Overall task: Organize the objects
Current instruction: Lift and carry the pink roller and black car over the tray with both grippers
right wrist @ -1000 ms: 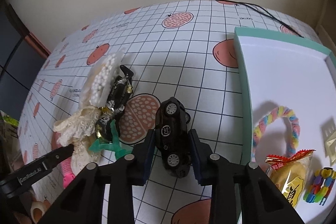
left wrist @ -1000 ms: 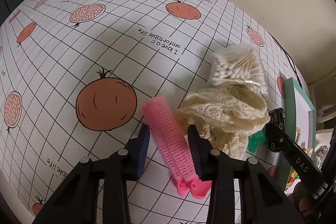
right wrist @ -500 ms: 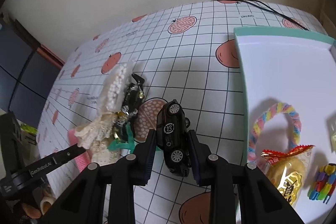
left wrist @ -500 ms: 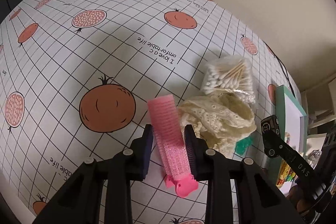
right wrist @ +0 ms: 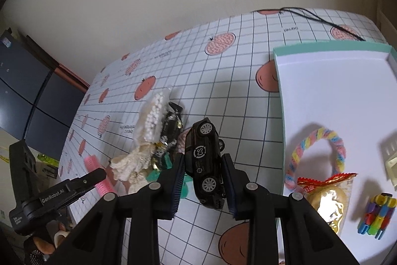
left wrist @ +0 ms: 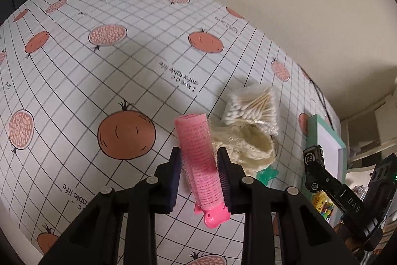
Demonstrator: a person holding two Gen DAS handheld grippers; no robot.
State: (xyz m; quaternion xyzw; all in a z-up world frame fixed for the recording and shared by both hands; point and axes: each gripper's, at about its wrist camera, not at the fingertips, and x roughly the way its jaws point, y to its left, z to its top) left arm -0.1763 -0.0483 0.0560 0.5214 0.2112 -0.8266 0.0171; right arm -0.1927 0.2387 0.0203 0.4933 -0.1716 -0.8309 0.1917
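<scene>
Above the tablecloth (left wrist: 74, 81), both jaws have lifted roller (left wrist: 198, 155) and car (right wrist: 204, 160).

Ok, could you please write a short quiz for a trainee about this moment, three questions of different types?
1. True or false: the left gripper is shut on the pink hair roller.
2. The right gripper holds: A) the cotton swabs, B) the black toy car, C) the lace cloth.
3. Fill in: the rainbow ring lies inside the ____.

Key: 1 true; 2 B; 3 teal-edged tray.
</scene>
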